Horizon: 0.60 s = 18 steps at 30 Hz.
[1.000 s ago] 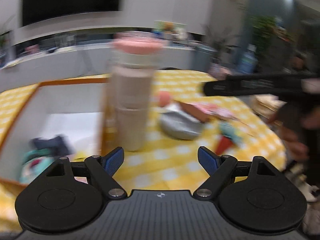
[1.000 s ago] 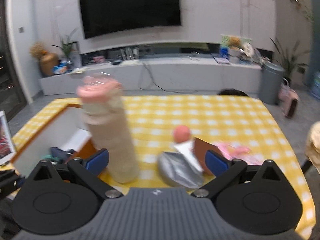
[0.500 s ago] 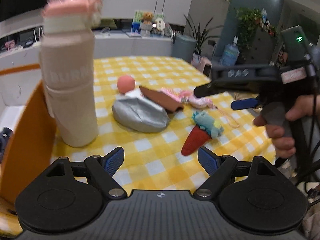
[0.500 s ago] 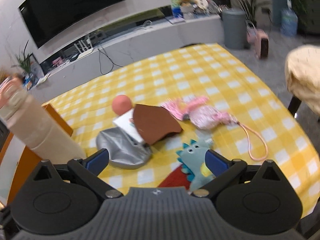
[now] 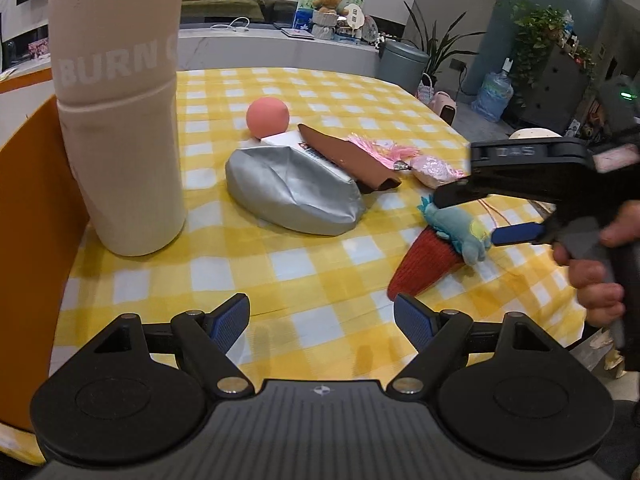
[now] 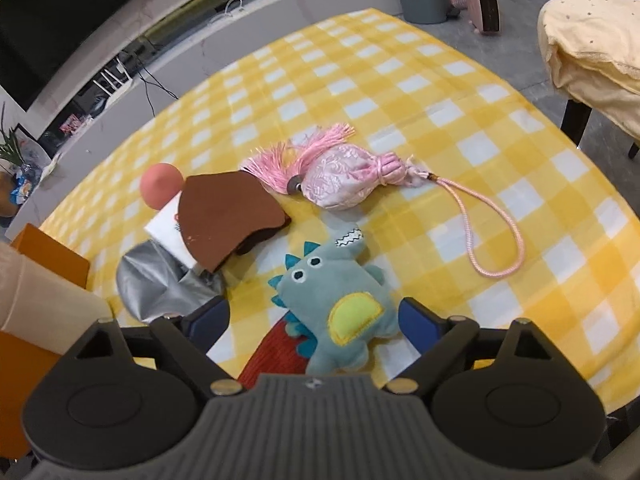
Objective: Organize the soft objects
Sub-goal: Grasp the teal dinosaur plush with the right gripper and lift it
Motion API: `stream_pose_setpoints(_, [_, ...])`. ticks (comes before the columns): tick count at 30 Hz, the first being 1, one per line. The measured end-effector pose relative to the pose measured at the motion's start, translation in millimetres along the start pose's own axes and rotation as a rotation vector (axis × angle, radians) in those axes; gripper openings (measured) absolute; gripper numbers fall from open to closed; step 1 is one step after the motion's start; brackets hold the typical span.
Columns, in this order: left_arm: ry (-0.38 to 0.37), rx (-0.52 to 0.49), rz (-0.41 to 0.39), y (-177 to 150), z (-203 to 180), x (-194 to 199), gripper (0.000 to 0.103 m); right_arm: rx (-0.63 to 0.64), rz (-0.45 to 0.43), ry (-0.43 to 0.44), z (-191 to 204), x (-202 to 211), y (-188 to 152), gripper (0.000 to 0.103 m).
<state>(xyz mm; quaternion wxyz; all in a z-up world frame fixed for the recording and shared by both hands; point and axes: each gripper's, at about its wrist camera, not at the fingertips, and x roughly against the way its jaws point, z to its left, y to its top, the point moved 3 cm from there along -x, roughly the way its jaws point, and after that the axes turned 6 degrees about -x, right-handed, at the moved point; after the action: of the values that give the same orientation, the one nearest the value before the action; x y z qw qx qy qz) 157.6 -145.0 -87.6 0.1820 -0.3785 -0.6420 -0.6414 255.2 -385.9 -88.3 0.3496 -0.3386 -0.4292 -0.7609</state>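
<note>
The right tool, jaws just narrowing but not gripping, straddles the dinosaur on the table; it may snag the red toy beneath. The left tool gapes empty.

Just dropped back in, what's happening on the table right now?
A person holds a gripper in each hand over the yellow checked tablecloth. The right gripper is over the teal plush dinosaur, its jaws just starting to close around it, pads not yet pressing. The left gripper hangs open and empty in front of the beige bottle.
</note>
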Motion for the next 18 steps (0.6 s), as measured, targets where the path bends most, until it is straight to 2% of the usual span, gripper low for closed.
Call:
stream_pose_setpoints(2, [0.006, -0.006, -0.003, -0.8, -1.2, -0.2, 0.096, 0.010, 0.008, -0.036, 3.4, -9.7, 1.1, 0.090])
stream_pose_setpoints(6, [0.017, -0.020, -0.005, -3.5, 1.5, 2.5, 0.096, 0.060, 0.015, -0.171, 11.8, -31.5, -2.8, 0.093])
stream_pose_setpoints(11, [0.014, -0.010, -0.002, -6.1, 9.6, 3.8, 0.096, 0.178, 0.000, -0.248, 21.9, -37.6, -13.2, 0.089])
stream_pose_setpoints(15, [0.025, 0.004, 0.000, -6.8, 15.6, 3.6, 0.096, 0.199, -0.033, -0.305, 18.7, -37.8, -12.4, 0.077])
stream_pose_setpoints(17, [0.026, 0.009, -0.002, -6.4, 18.2, 3.6, 0.096, 0.218, -0.038, -0.296, 19.9, -36.4, -13.3, 0.074])
stream_pose_setpoints(18, [0.028, 0.011, -0.005, -6.4, 18.9, 3.6, 0.096, 0.223, -0.040, -0.293, 21.6, -35.4, -14.0, 0.067])
